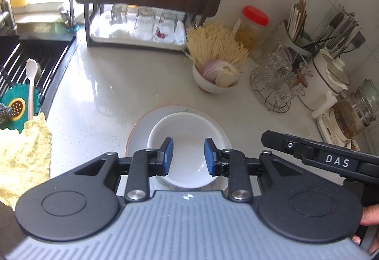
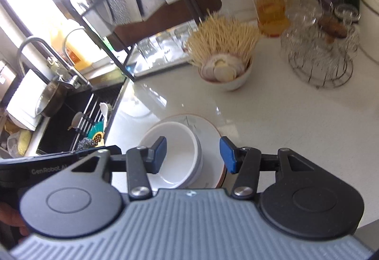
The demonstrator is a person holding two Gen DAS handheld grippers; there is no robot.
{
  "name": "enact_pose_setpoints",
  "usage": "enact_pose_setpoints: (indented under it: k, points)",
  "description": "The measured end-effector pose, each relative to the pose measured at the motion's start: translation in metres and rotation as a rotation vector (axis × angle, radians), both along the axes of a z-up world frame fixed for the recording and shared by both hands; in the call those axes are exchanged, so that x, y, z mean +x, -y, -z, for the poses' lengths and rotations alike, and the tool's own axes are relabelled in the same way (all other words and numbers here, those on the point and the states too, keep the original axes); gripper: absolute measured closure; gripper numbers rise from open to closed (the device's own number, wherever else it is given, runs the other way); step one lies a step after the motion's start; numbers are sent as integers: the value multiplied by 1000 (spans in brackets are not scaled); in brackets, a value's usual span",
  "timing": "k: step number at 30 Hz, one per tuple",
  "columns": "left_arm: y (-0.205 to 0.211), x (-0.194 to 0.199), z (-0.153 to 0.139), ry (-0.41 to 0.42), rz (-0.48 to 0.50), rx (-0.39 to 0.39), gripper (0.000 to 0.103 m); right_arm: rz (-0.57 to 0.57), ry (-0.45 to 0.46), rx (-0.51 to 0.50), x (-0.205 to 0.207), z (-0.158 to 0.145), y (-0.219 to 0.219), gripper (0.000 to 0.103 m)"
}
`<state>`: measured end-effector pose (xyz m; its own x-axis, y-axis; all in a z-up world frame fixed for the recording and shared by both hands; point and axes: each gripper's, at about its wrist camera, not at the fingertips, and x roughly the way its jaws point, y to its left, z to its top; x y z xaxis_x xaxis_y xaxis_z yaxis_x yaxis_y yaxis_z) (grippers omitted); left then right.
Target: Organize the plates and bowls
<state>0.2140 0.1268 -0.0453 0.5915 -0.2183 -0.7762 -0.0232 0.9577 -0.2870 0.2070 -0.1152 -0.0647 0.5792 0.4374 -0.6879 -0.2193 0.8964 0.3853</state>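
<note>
A white bowl [image 1: 182, 134] [image 2: 180, 141] sits inside a pale plate [image 1: 142, 125] [image 2: 208, 132] with a thin orange rim, on the light countertop. My left gripper [image 1: 188, 155] hovers above the bowl, its blue pads apart with nothing between them. My right gripper [image 2: 193, 155] hangs over the bowl's right side and the plate, jaws wider apart, gripping nothing. The right gripper's black body [image 1: 319, 155] shows at the right of the left wrist view.
A small bowl of toothpicks and sliced onion [image 1: 213, 75] [image 2: 225, 70] stands behind the plate. A dish rack with glasses [image 1: 142, 23], a red-lidded jar [image 2: 267, 4], a wire basket of glassware [image 2: 319, 54] and utensil holders [image 1: 298, 30] line the back. The sink [image 1: 28, 65] [image 2: 71, 122] lies left.
</note>
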Motion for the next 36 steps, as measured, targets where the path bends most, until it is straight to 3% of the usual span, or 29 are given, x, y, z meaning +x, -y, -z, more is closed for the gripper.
enact_pose_setpoints:
  k: [7,14,27,36]
  points:
    - [16,-34,-28,66,2,25,67,-8,124,-2,-36,-36,13,50]
    - [30,-67,-38,99,-1,42,65,9,200,-6,-69,-49,25,50]
    - [43,-129,-44,130,-15,83,64,-9,283,-49,-127,-48,27,50]
    - [53,-174,-48,123,-23,115,62,22,255,-58,-170,-45,45,50]
